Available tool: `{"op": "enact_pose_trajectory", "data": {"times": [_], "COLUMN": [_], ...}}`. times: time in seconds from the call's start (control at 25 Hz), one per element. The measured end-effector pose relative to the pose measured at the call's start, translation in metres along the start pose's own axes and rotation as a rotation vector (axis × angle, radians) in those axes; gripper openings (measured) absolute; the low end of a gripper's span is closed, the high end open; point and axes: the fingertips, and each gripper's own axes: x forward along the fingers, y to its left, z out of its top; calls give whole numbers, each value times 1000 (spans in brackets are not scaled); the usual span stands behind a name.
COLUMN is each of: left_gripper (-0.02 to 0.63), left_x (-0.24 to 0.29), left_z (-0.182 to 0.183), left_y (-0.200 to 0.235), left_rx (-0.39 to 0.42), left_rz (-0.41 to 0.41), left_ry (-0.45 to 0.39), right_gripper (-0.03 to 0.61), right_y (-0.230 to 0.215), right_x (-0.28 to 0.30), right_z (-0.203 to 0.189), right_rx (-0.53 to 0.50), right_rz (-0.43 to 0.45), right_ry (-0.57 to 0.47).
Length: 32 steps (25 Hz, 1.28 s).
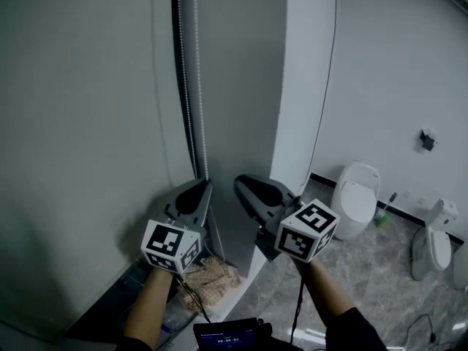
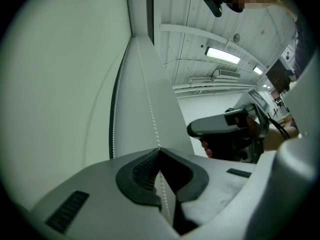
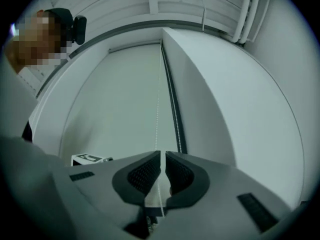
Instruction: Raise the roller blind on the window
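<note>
Roller blind [image 1: 88,123]: chain [image 2: 148,101] pinched in left gripper [image 2: 159,150] jaws; right gripper [image 3: 162,155] jaws barely apart, chain contact unclear.

Roller blind [image 1: 88,108] blocks ahead of left gripper [image 1: 207,181]; white column [image 1: 303,86] stands just beyond right gripper [image 1: 239,183]; rightward, room lies open.

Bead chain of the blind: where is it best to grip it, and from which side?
Pinch one strand of the bead chain low down, from the room side, as the left gripper does; it hangs straight and free, and its beads resist slipping.
</note>
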Motion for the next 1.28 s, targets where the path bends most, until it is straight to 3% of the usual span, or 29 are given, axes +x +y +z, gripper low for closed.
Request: {"op": "enact_pose_trajectory", "data": {"times": [0.2, 0.48, 0.68, 0.76, 0.88, 0.96, 1.04, 1.16, 1.28], "left_gripper": [12, 11, 12, 11, 12, 12, 14, 14, 14], "left_x": [-70, -114, -125, -124, -120, -122, -123, -123, -112], "left_z": [-5, 28, 25, 32, 33, 21, 20, 48, 84], "left_y": [-11, -20, -23, -22, -23, -20, -13, 6, 21], "left_rx": [13, 69, 86, 92, 87, 40, -72, -228, -234], "left_rz": [17, 39, 41, 50, 50, 32, 2, -6, -3], "left_ry": [-28, -40, -38, -35, -23, -15, -27, -105, -161], "right_gripper": [72, 97, 90, 21, 18, 17, 17, 17, 17], "right_y": [64, 117, 120, 123, 124, 119, 113, 100, 86], "right_x": [41, 91, 103, 101, 100, 98, 94, 85, 66], "right_z": [31, 169, 187, 193, 194, 183, 175, 158, 128], "right_rx": [36, 93, 138, 137, 97, 65, 12, -74, -113], "right_rz": [167, 362, 358, 367, 356, 313, 266, 225, 190], "right_ry": [-66, -211, -216, -214, -219, -225, -226, -193, -165]}}
